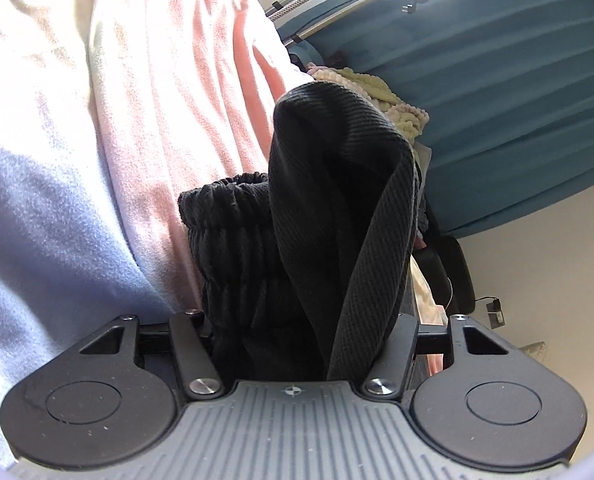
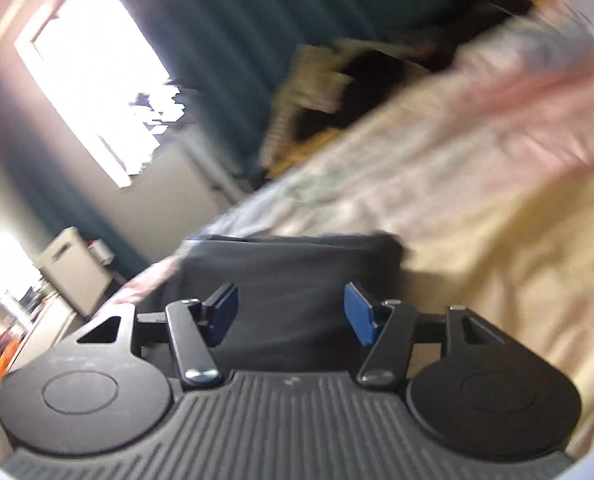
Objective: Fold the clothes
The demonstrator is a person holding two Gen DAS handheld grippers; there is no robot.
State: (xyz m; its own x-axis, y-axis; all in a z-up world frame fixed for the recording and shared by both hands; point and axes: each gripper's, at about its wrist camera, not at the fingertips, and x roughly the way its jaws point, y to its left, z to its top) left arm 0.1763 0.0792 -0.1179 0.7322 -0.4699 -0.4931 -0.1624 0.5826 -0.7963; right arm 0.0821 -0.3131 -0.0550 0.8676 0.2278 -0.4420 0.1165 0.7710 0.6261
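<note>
A black ribbed garment (image 1: 329,200) with an elastic waistband fills the space between the jaws of my left gripper (image 1: 309,320) and rises in a tall fold in front of it. The cloth hides both fingertips, and a ribbed band drapes over the right finger. In the blurred right wrist view, my right gripper (image 2: 291,312) stands open, its blue pads (image 2: 225,308) bare with nothing between them. It hovers just over a dark folded garment (image 2: 289,264) lying flat on the bed.
A pastel pink, cream and blue blanket (image 1: 137,120) covers the bed (image 2: 477,200). A pile of yellowish and dark clothes (image 1: 377,92) lies at its far side (image 2: 317,92). Teal curtains (image 1: 517,100), a bright window (image 2: 89,76) and a white cabinet (image 2: 73,268) stand beyond.
</note>
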